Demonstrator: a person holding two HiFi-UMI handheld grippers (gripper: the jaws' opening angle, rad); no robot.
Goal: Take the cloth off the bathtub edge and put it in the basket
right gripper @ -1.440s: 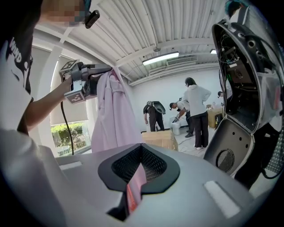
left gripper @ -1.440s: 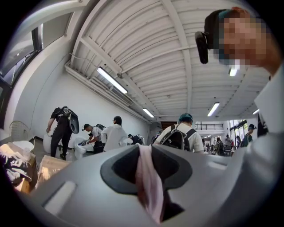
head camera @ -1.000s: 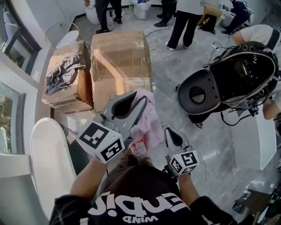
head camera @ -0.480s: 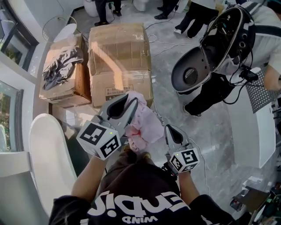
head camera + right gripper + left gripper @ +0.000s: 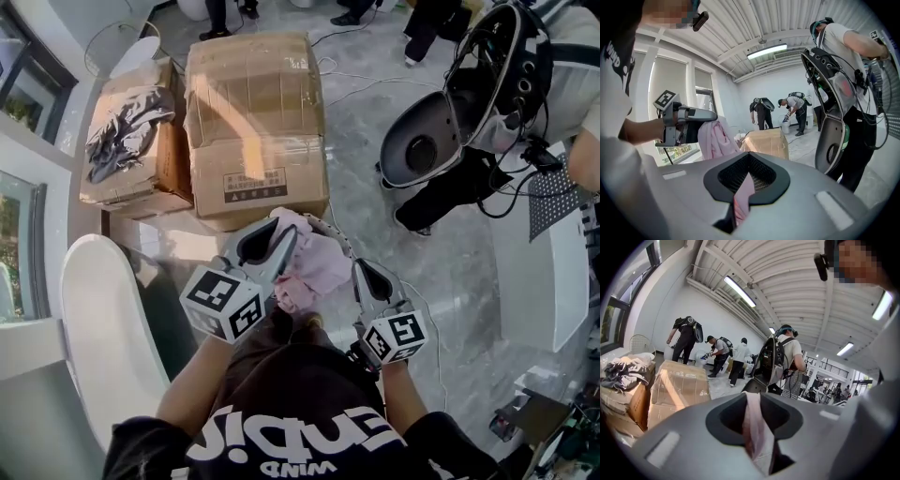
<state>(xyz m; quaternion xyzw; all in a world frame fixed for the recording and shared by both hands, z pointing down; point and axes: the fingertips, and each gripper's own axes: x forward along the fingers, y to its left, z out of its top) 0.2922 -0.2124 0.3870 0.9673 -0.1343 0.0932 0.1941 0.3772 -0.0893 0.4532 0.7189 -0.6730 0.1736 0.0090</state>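
Note:
A pink cloth hangs bunched between my two grippers, in front of my body. The left gripper is shut on its upper left part; a strip of pink cloth runs down between the jaws in the left gripper view. My right gripper is shut on another edge, and pink cloth fills its jaw slot. The left gripper with the draped cloth also shows in the right gripper view. Under the cloth a thin curved rim of the mesh basket peeks out, and the basket's mesh shows through the right jaws.
The white bathtub lies at the left. Two cardboard boxes stand ahead: a large one and a smaller one with a grey garment on it. A person with a black backpack rig stands at the right. Cables trail over the marble floor.
Both grippers have sunk with the pink cloth, the left one much further. The cloth now hangs lower, over the basket rim.

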